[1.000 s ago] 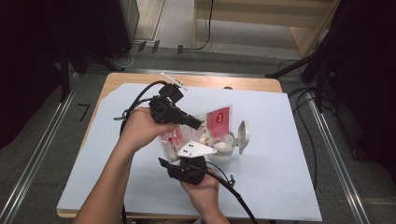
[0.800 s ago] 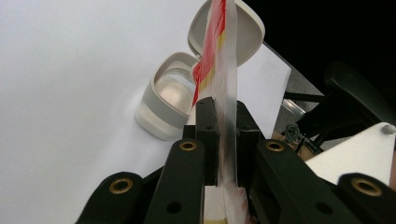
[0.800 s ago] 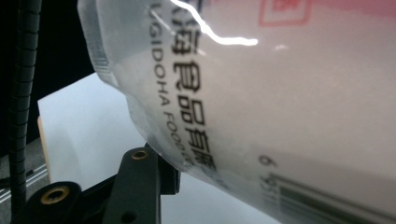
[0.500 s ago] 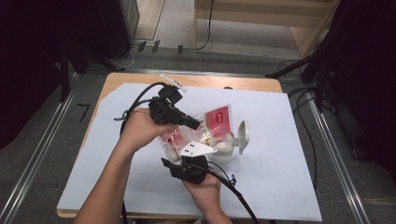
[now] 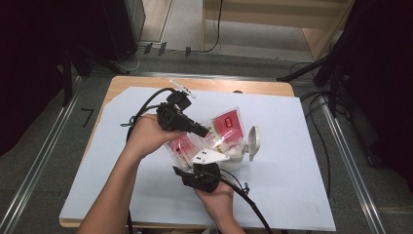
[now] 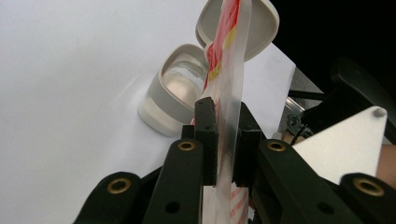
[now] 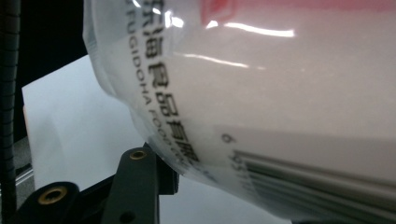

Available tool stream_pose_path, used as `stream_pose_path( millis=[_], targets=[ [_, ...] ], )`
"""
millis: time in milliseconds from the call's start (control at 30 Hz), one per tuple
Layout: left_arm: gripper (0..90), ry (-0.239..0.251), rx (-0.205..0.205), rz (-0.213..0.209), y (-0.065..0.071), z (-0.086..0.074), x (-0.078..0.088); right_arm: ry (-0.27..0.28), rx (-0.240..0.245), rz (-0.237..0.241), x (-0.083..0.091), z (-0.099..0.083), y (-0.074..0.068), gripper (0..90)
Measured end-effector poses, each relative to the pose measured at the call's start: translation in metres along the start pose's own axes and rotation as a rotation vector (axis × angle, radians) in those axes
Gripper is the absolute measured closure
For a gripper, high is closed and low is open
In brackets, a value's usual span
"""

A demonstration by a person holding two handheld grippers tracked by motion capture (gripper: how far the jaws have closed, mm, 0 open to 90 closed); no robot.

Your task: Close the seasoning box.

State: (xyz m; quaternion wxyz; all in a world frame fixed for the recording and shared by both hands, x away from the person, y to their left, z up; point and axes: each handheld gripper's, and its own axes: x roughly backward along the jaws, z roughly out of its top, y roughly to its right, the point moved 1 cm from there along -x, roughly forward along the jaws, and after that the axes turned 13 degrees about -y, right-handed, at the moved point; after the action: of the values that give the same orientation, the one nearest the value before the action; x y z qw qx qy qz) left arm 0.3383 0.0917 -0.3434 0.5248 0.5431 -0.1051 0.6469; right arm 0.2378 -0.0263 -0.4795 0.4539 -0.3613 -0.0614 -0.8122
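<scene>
A clear snack bag with a red label hangs tilted over a white flip-lid container on the white sheet. My left gripper comes in from the left and is shut on the bag's flat edge, which runs up between the two pads. Below it stand the container's mouth and its raised lid. My right gripper, under its grey plate, points up at the bag from the near side. Close up, the bag's printed side bulges over one black jaw; the other jaw is hidden.
A white sheet covers the wooden table. Black cables trail from both grippers across the sheet. A small clear item lies near the table's far edge. Dark equipment stands on the floor at both sides.
</scene>
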Motion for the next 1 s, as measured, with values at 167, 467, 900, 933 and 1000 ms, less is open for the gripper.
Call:
stream_pose_path(
  millis=[167,467,900,933,1000],
  targets=[
    [84.9,-0.012,0.003,0.010,-0.003,-0.002,0.001,-0.005,-0.004,-0.003,-0.001,-0.004,0.002,58.4],
    [87.6,-0.012,0.000,0.003,-0.004,-0.004,0.001,-0.004,-0.002,-0.012,-0.001,-0.006,0.003,59.1],
    [89.9,-0.002,0.009,0.005,-0.009,-0.023,0.019,0.026,-0.033,0.014,-0.003,-0.006,0.005,59.1],
    [90.0,0.000,0.015,-0.001,-0.010,-0.025,0.021,0.028,-0.036,0.014,-0.003,-0.006,0.005,59.0],
    [90.0,0.009,0.018,-0.003,-0.012,-0.026,0.022,0.029,-0.037,0.011,-0.003,-0.006,0.005,58.8]
  ],
)
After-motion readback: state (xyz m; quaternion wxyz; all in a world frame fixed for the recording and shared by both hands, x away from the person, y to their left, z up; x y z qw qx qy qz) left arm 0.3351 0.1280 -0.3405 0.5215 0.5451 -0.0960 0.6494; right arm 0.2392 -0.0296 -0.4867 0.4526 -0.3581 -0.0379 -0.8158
